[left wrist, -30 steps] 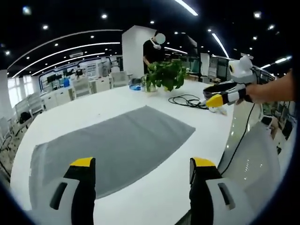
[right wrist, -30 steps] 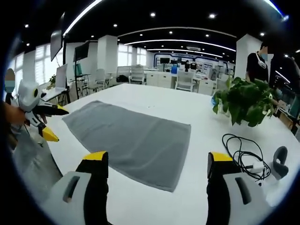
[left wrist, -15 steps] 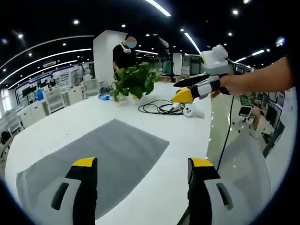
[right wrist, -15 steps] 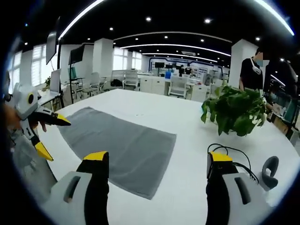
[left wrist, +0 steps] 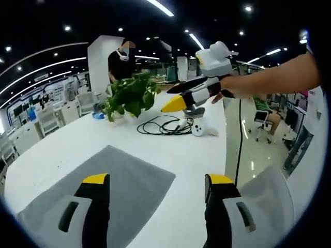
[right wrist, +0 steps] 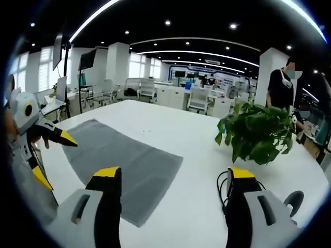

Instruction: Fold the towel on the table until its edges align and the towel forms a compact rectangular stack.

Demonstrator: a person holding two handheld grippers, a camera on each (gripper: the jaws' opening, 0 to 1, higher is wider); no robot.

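Note:
A grey towel (left wrist: 132, 173) lies flat and unfolded on the white table (left wrist: 62, 142). My left gripper (left wrist: 158, 181) hangs open above the towel's near right corner with nothing between its jaws. The right gripper (left wrist: 168, 101) comes in from the right, held by a hand, open, in the air beyond the towel's end. In the right gripper view the towel (right wrist: 116, 155) spreads out to the lower left. My right gripper (right wrist: 172, 173) stands open over the table beside the towel's end. The left gripper (right wrist: 51, 155) shows at the far left, open, by the towel's edge.
A potted green plant (right wrist: 256, 134) stands on the table past the towel, with a black coiled cable (left wrist: 160, 125) and a small white device (left wrist: 203, 127) near it. A person (right wrist: 282, 82) stands behind the plant. Office desks and chairs lie beyond the table.
Both views have swung away from the towel, so it sits further left in each. The right gripper looms larger and closer in the left gripper view. The towel itself still lies flat.

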